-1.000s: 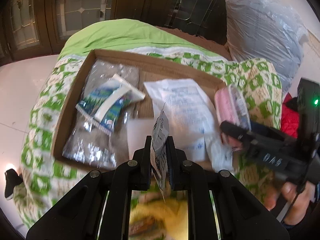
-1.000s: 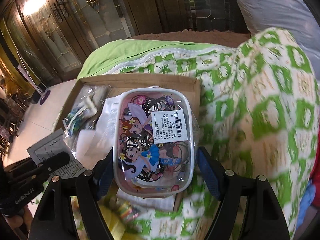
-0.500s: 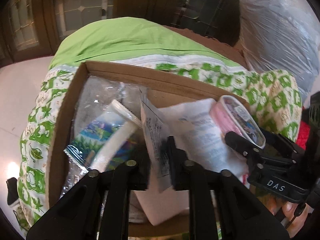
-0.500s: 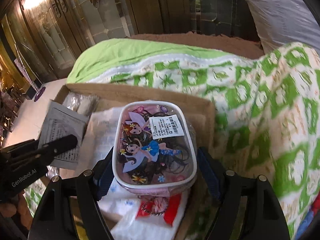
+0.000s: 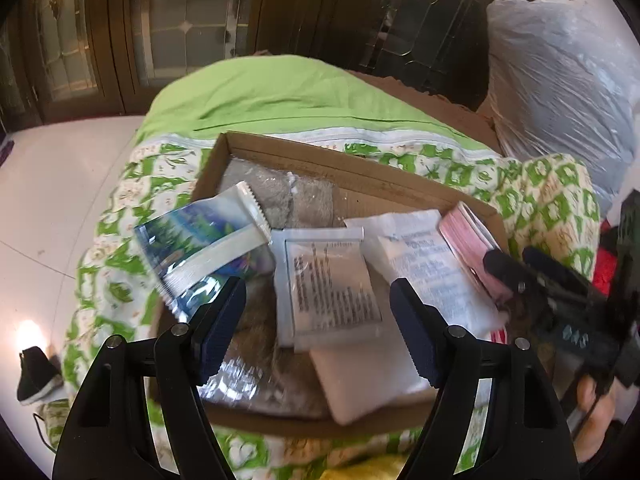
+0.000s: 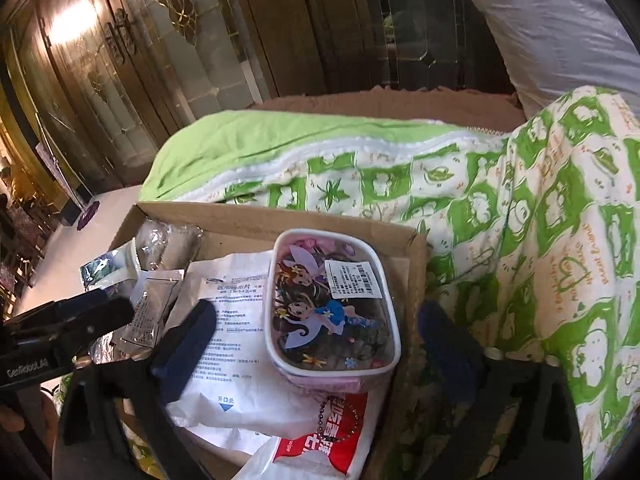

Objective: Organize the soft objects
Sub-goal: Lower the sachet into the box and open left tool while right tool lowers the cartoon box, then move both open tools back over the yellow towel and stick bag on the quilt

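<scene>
A cardboard box (image 5: 360, 172) lies on a green-patterned quilt and holds several soft packets. My left gripper (image 5: 318, 322) hangs over it with its jaws opening. A small white sachet (image 5: 328, 288) lies flat in the box below them, untouched. My right gripper (image 6: 316, 346) is also opening. The fairy-print pouch (image 6: 332, 308) sits between its jaws at the box's right corner, clear of both pads, on a large white packet (image 6: 236, 328). A blue-green packet (image 5: 208, 248) leans over the box's left side. The left gripper (image 6: 80, 316) also shows in the right wrist view.
A red-and-white packet (image 6: 320, 440) lies at the box's near edge. The quilt (image 6: 520, 220) rises steeply to the right. A grey plastic sack (image 5: 560, 88) stands behind, wooden glazed doors (image 5: 160, 20) beyond. White floor and a black shoe (image 5: 36, 372) lie to the left.
The left gripper has let go of the white sachet, which now lies flat in the box. The right gripper has spread away from the fairy pouch, now resting in the box. Both moved forward.
</scene>
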`<state>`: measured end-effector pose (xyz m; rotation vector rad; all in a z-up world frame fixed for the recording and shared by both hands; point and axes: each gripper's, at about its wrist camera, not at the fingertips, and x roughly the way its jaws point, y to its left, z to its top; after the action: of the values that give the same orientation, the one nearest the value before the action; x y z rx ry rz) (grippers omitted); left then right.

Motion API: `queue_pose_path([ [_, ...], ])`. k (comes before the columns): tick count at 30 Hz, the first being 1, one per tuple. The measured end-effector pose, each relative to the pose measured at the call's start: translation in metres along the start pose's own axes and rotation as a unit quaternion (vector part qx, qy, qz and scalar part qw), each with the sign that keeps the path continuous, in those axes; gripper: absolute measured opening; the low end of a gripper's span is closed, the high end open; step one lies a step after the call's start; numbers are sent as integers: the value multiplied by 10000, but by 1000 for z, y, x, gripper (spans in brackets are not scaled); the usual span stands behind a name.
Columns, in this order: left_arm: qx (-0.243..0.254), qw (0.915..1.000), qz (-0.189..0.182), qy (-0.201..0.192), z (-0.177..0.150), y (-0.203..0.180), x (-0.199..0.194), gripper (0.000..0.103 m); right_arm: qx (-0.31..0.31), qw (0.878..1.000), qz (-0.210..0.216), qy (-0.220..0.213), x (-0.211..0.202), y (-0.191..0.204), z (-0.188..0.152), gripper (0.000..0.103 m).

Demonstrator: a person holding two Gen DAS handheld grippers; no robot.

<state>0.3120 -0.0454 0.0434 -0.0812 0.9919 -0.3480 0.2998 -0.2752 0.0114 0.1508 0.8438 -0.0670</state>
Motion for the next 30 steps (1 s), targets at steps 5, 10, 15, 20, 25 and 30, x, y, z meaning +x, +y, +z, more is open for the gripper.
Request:
queue_pose_path([
  [5,-58,9999,-126,-45,-36,7,-27,75,27,9997,-101,-238,-20,-5,-7,102],
  [10,-113,9999,-69,61,-79,13,-42,75,149,9992,-48,-370,-41,-6,-21,102],
  [15,-371,9990,-105,211,-124,20,-48,75,263,9991,126,-320,-54,-1,-44,102],
  [20,-672,9972,-137,303,-165,24,-56,75,226,9997,123,-56,-54,3,-67,102],
  [25,-646,9975,174,212,-195,22,-67,75,164,9998,87,50,-63,6,-88,102],
  [30,-558,9979,277,184,-214,17,-74,75,-44,9998,80,180,-69,16,-107,102],
])
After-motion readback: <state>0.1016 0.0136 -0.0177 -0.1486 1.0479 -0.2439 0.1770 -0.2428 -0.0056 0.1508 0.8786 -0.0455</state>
